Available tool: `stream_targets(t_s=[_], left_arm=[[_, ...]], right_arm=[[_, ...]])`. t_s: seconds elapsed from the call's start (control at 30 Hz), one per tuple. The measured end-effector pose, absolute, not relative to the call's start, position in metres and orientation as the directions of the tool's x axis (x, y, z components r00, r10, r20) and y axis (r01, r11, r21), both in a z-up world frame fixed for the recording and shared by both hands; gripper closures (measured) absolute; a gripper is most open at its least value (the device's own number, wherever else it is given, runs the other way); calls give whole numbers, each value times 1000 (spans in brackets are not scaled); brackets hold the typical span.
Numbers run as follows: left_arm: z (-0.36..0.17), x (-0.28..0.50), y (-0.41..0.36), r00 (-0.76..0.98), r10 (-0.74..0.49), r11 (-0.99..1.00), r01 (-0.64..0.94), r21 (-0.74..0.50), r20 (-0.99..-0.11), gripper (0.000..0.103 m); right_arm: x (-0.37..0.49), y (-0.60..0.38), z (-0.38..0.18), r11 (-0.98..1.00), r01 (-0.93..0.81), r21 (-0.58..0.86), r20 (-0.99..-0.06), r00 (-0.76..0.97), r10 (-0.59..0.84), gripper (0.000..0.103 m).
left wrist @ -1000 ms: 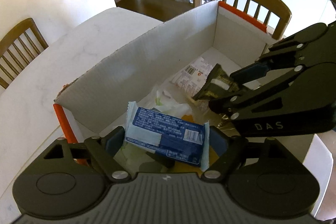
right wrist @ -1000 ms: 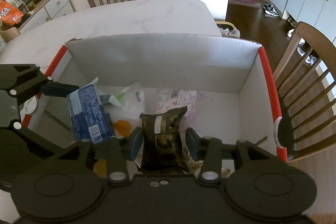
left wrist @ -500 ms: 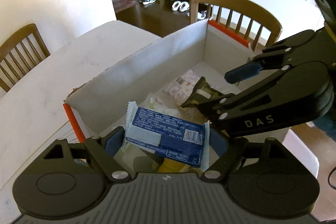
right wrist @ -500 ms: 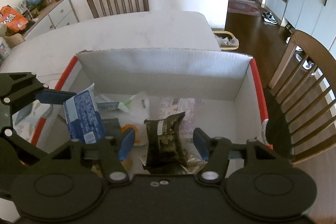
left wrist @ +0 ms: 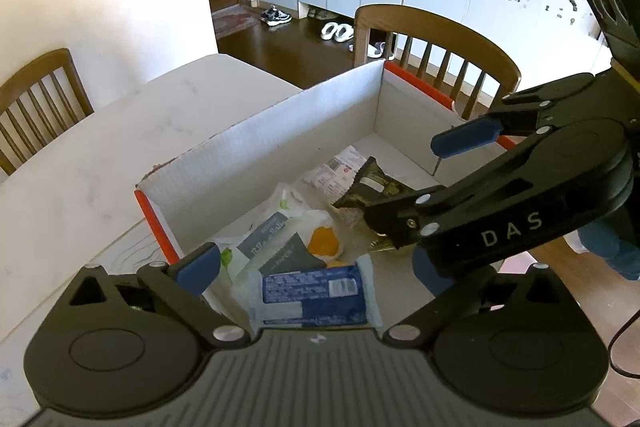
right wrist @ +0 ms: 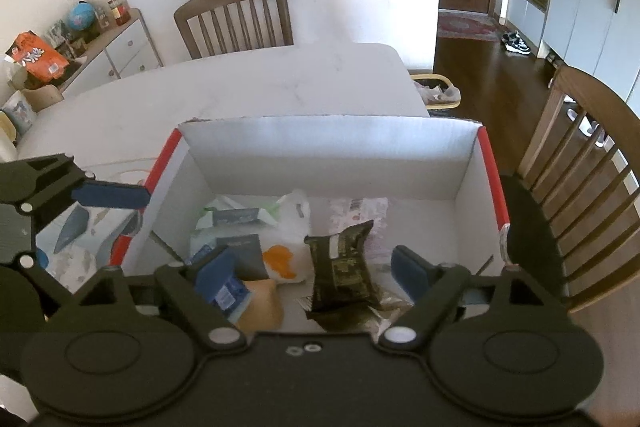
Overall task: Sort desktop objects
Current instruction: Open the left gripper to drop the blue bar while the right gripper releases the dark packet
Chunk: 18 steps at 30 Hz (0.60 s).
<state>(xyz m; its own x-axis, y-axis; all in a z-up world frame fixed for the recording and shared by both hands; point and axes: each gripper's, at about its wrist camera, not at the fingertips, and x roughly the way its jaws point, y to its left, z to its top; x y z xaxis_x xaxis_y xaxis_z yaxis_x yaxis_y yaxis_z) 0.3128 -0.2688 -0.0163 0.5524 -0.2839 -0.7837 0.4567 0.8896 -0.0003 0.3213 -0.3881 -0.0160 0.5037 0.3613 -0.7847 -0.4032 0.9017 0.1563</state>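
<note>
Hovering over the white cardboard box point(right wrist: 328, 155) on the counter point(right wrist: 256, 83), both tongs stand with their jaws opening and nothing pressed between the pads. The left tongs point(left wrist: 316, 267) have the blue packet point(left wrist: 314, 293) lying below and between their fingers, apparently resting on the pile inside the box. The right tongs point(right wrist: 316, 273) frame the dark green packet point(right wrist: 342, 275), which lies on the other wrappers near the front of the box; neither pad touches it.

The main risk, as I judge it, is the two tools fouling each other. In the left wrist view the right tongs cross close in front of the left ones, and one of their blue fingers point(left wrist: 466, 139) reaches out above the box's far side. If both hands pull away along crossing lines, the bodies could knock together.

A second risk is catching a box wall. One left finger point(right wrist: 110, 195) sits right by the red-edged side wall, so a sideways withdrawal could snag the rim and drag or tip the light box.

Third, the loose pile: a white pouch with an orange mark point(right wrist: 286, 259) and a green-and-white wrapper point(right wrist: 236, 215) lie under and beside the two packets. Any finger dipping back in could hook a crinkled edge and flick a packet out onto the counter.
</note>
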Motion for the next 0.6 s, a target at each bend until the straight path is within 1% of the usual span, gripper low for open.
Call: stream_targets(t_s=[0.6], left_arm=[[1,287,-251,575,-323,889,457,-33,-751,0]], right_arm=[[297,-382,5,913,-377,155,-756,550,356,16]])
